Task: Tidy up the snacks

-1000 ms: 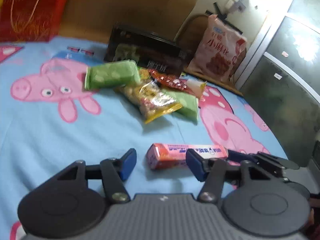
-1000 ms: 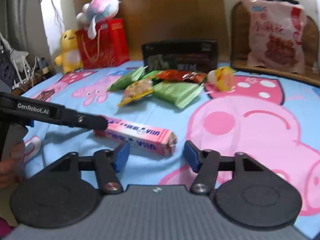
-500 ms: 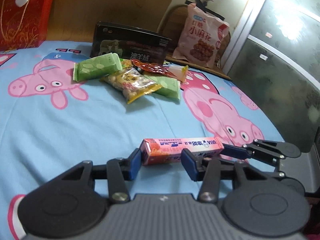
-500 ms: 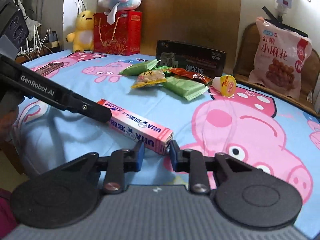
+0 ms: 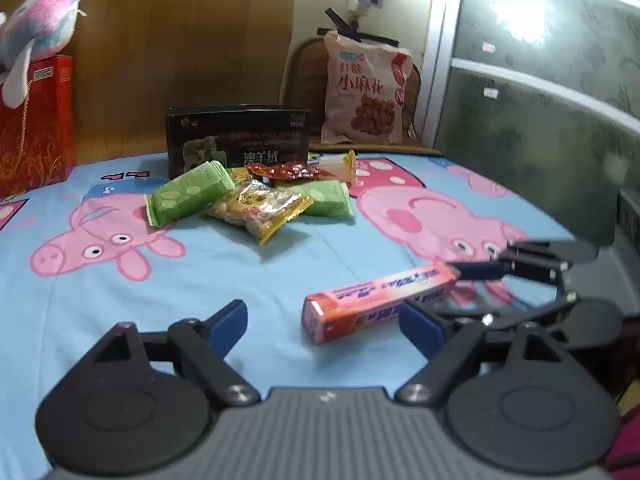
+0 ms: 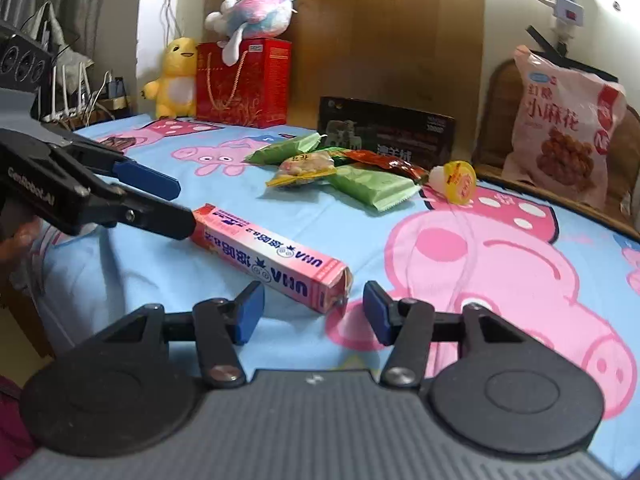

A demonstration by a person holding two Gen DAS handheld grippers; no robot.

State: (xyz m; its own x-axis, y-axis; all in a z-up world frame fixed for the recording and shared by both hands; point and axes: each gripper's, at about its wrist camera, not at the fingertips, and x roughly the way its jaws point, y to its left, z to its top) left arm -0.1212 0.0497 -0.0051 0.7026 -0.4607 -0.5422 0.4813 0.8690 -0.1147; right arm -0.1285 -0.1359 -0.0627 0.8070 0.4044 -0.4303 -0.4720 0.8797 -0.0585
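Note:
A long pink candy box (image 5: pixel 380 300) lies on the blue cartoon-pig sheet (image 5: pixel 100 312). My left gripper (image 5: pixel 322 326) straddles one end, its jaws opening, the box lying loose between the blue pads close to the right one. My right gripper (image 6: pixel 312 314) straddles the other end of the box (image 6: pixel 272 256), jaws also opening, with gaps on both sides. Each gripper shows in the other's view: the right gripper (image 5: pixel 464 286) at the box's far end, the left gripper (image 6: pixel 182 206) likewise, its lower finger touching the box. A pile of snack packets (image 5: pixel 248 200) lies farther back.
Behind the pile stands a black box (image 5: pixel 238 136). A jelly cup (image 6: pixel 456 176) lies beside the packets. A pink snack bag (image 6: pixel 564 132) leans on a wicker chair at the back right. A red gift bag (image 6: pixel 244 80) and plush toys stand at the back left.
Half a second ago both grippers were closed in on the ends of the pink box. Both have now spread wide, and the box rests on the sheet.

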